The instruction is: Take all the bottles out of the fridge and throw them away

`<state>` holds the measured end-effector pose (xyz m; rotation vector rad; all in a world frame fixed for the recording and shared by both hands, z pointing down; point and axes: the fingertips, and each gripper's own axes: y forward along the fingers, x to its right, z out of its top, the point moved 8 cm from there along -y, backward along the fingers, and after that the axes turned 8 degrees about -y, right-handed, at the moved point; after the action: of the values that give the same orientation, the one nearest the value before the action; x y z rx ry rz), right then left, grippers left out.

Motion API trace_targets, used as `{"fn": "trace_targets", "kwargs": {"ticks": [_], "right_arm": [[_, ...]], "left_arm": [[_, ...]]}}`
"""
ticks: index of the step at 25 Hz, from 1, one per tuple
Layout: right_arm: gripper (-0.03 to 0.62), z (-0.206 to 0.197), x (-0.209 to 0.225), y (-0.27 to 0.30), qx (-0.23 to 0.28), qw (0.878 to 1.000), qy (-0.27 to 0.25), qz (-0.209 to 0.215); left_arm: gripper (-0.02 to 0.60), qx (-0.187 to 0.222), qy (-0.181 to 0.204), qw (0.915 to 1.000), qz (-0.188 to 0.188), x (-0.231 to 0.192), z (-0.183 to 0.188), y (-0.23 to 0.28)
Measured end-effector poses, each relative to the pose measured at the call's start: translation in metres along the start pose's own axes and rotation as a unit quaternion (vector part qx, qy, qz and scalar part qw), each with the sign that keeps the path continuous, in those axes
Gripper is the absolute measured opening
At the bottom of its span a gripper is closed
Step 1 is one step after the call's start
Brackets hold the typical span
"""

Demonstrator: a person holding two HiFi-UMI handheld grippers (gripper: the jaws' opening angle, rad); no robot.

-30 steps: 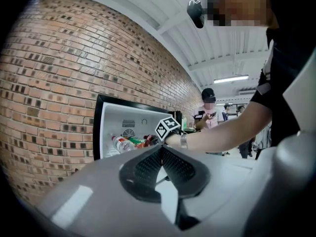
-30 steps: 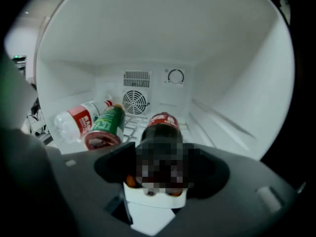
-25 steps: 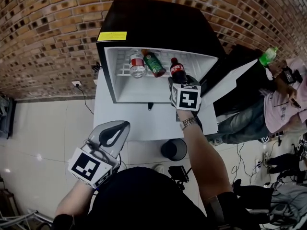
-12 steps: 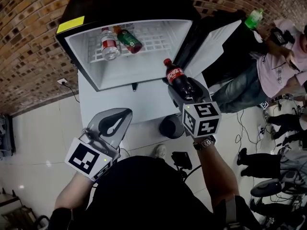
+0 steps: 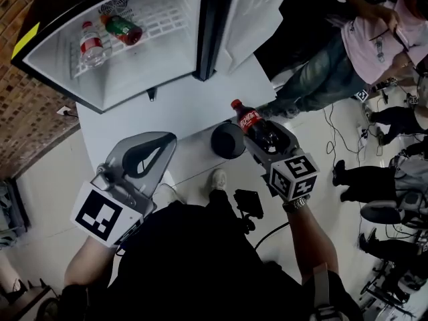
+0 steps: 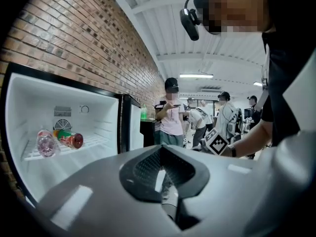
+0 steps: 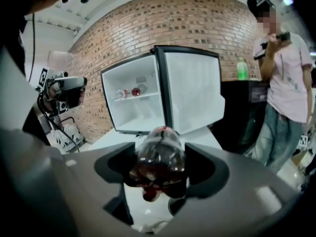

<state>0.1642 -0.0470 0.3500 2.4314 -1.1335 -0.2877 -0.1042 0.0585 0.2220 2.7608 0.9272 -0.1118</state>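
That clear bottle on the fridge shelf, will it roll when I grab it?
Probably: the clear bottle lies on its side on the wire shelf, so a nudge may roll it. The green bottle beside it might block one way. Thin-looking plastic could dent.

From the head view, the left tool [image 5: 166, 141] sits toward 8 o'clock and points to 1 o'clock, its jaw tips together with nothing between them. The right tool [image 5: 263, 132] lies toward 3 o'clock and points to 10 o'clock, clamped on a cola bottle [image 5: 249, 118]. Both forearms reach up from 6 o'clock. A watch [image 5: 295, 204] circles the right wrist.
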Motion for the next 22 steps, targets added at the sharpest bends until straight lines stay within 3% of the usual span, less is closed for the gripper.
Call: {"fn": "trace_targets", "kwargs": {"ticks": [6, 11, 16, 22], "right_arm": [[0.314, -0.095, 0.031, 0.005, -0.044, 0.997, 0.056, 0.010], [0.314, -0.176, 0.058, 0.043, -0.100, 0.990, 0.103, 0.010], [0.314, -0.273, 0.075, 0.101, -0.179, 0.971, 0.158, 0.005], [0.314, -0.373, 0.085, 0.166, -0.252, 0.943, 0.216, -0.031]], "left_arm": [[0.003, -0.045, -0.032, 0.9981, -0.026, 0.027, -0.007, 0.039], [0.003, -0.089, -0.028, 0.9947, -0.043, 0.042, -0.023, 0.073], [0.003, -0.135, -0.043, 0.9883, -0.056, 0.045, -0.054, 0.095], [0.003, -0.152, -0.074, 0.9844, -0.047, 0.032, -0.096, 0.114]]}}
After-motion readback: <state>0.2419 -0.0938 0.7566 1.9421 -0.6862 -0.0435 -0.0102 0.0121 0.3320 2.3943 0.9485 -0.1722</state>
